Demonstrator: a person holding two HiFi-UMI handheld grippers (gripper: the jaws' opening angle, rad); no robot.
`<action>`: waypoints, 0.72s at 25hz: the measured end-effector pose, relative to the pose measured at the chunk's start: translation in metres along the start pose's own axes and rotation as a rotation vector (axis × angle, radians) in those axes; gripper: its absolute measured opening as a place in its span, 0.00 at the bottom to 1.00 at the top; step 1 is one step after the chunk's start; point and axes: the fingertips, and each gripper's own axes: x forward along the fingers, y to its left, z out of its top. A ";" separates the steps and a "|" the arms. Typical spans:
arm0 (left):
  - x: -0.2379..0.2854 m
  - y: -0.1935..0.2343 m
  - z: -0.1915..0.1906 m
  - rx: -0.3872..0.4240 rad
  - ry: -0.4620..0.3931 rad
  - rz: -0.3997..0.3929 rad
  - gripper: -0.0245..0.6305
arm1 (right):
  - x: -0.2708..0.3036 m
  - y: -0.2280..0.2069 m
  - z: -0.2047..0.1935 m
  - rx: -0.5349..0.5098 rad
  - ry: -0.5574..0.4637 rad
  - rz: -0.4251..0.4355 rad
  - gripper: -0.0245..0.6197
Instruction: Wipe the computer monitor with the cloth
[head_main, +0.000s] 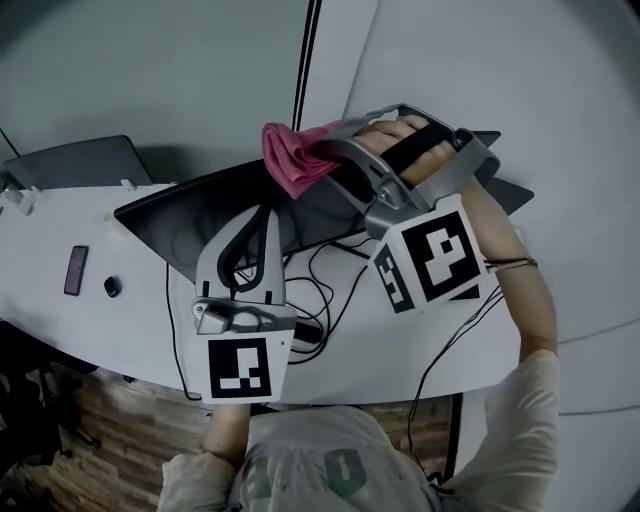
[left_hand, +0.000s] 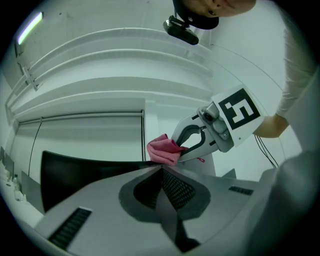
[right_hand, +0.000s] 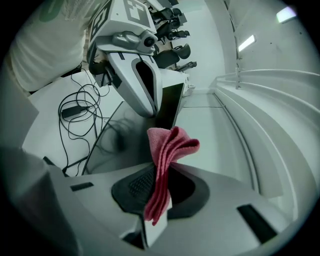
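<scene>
A white curved desk (head_main: 130, 310) spans the head view, wood-grain flooring (head_main: 110, 430) at its lower left. Behind, a pale grey wall (head_main: 150, 70) carries a dark vertical seam (head_main: 308, 60). Strip lights (right_hand: 246, 43) glow upper right in the right gripper view, office chairs (right_hand: 176, 31) top centre.

- I see a curved white surface (head_main: 120, 335).
- The monitor (head_main: 190, 215) stands by its far edge.
- Black cables (head_main: 330, 285) sprawl mid-surface.
- A dark bar (head_main: 76, 270) and a small dark lump (head_main: 112, 287) lie near its left end.
</scene>
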 end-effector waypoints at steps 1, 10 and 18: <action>0.003 -0.006 -0.001 -0.004 -0.005 -0.004 0.06 | -0.001 0.002 -0.006 0.001 0.007 0.005 0.12; 0.091 -0.135 -0.011 0.025 -0.022 -0.055 0.06 | -0.035 0.052 -0.158 0.058 0.074 0.024 0.12; 0.151 -0.228 -0.016 0.065 -0.048 -0.163 0.06 | -0.062 0.088 -0.256 0.105 0.166 0.031 0.12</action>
